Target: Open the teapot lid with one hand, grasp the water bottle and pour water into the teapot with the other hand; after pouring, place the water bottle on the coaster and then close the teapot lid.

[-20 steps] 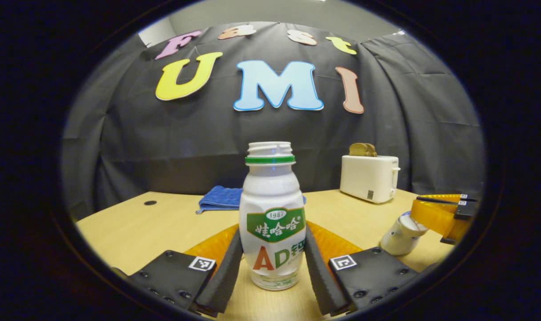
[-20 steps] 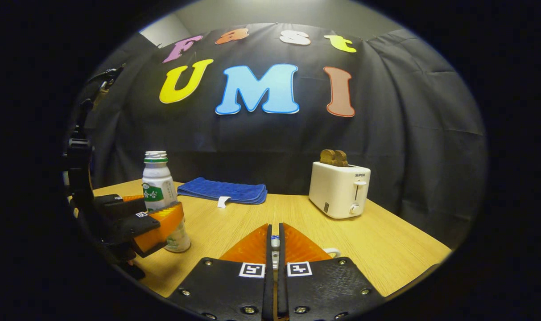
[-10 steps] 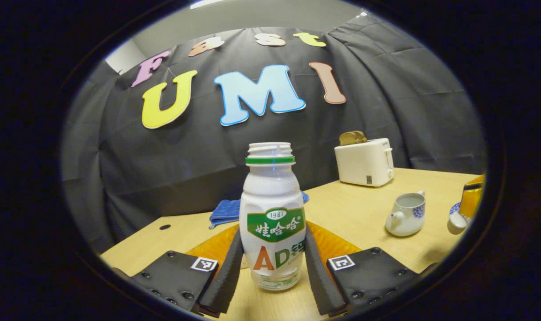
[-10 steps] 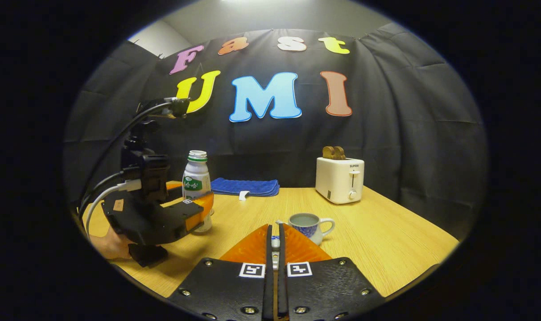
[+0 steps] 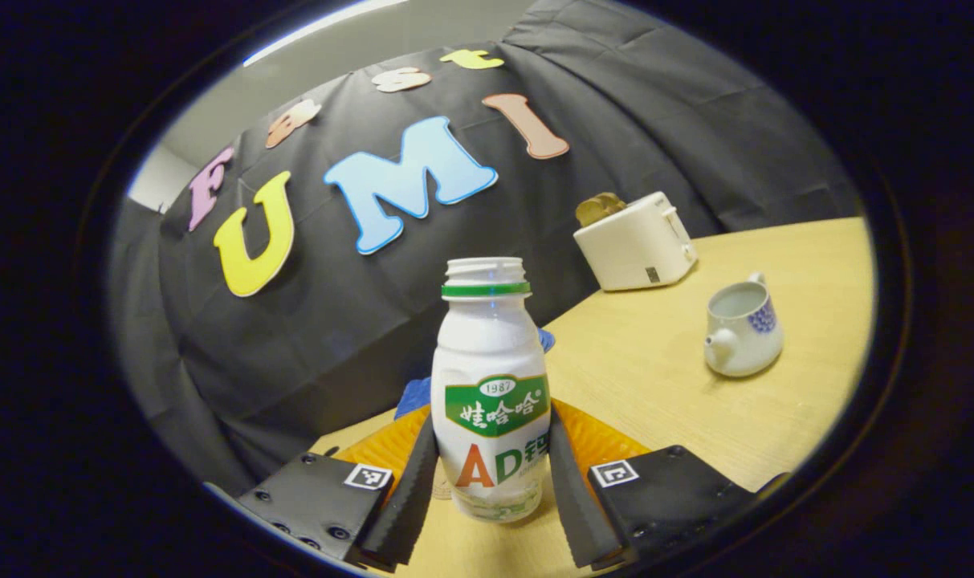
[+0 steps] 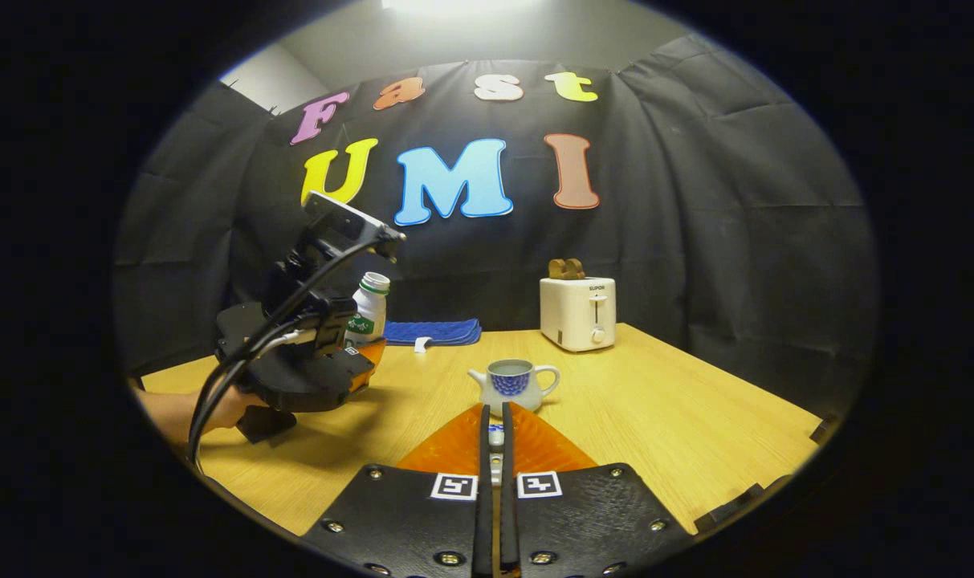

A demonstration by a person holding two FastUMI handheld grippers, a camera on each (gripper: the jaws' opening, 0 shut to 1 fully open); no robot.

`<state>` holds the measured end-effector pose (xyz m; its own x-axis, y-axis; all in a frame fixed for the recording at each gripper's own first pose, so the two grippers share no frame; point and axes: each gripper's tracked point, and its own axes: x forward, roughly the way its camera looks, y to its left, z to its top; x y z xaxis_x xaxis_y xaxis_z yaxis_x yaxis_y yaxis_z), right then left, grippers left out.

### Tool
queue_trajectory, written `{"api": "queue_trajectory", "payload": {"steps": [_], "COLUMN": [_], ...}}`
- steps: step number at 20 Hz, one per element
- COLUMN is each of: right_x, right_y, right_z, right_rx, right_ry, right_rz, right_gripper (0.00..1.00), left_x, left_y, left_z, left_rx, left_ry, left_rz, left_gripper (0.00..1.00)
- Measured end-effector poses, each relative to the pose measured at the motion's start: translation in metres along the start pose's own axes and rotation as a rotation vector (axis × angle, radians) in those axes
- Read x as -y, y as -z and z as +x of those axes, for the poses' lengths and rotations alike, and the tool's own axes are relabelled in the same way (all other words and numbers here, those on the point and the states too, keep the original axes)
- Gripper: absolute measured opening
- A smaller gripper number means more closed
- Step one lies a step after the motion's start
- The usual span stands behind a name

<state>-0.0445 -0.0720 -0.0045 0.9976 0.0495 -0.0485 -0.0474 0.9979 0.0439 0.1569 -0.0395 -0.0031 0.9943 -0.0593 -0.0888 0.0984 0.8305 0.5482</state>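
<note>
Since the earlier frames the left gripper [image 5: 491, 474] has lifted the water bottle [image 5: 491, 385] off the desk [image 5: 695, 401] and tilted, so the desk and wall now slant in the left gripper view, while the teapot [image 6: 512, 384] has come fully into the right gripper view. At left in that view a hand [image 6: 213, 409] holds the left gripper [image 6: 358, 361], with the uncapped bottle [image 6: 366, 317] leaning toward the teapot. Both jaws pinch the bottle's lower body. A blue cloth [image 6: 430, 331] lies by the wall. The open teapot stands mid-desk, just ahead of the right gripper [image 6: 495, 449], whose jaws are pressed on the small lid [image 6: 495, 437] between them. A toaster [image 6: 577, 313] holding bread [image 6: 565, 268] stands farther right.
</note>
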Motion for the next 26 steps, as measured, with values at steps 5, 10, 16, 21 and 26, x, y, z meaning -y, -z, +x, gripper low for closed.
{"api": "queue_trajectory", "payload": {"steps": [5, 10, 16, 21, 26], "right_x": [0.007, 0.021, 0.03, 0.033, 0.037], "right_y": [0.004, -0.004, -0.012, -0.016, -0.012], "right_z": [-0.013, -0.026, -0.029, -0.03, -0.029], "right_rx": [0.009, 0.045, 0.076, 0.091, 0.079], "right_ry": [0.004, 0.033, 0.043, 0.044, 0.047], "right_rz": [0.049, 0.048, 0.068, 0.075, 0.078], "right_gripper": [0.04, 0.04, 0.04, 0.04, 0.04], "left_x": [0.019, 0.043, 0.06, 0.073, 0.08], "left_y": [-0.014, -0.015, -0.035, -0.035, -0.039], "left_z": [0.009, 0.02, 0.024, 0.023, 0.027], "left_rx": [0.013, 0.004, 0.046, 0.049, 0.045], "left_ry": [0.017, 0.052, 0.042, 0.047, 0.06], "left_rz": [0.227, 0.417, 0.616, 0.752, 0.845], "left_gripper": [0.8, 0.75, 0.8, 0.8, 0.8]}}
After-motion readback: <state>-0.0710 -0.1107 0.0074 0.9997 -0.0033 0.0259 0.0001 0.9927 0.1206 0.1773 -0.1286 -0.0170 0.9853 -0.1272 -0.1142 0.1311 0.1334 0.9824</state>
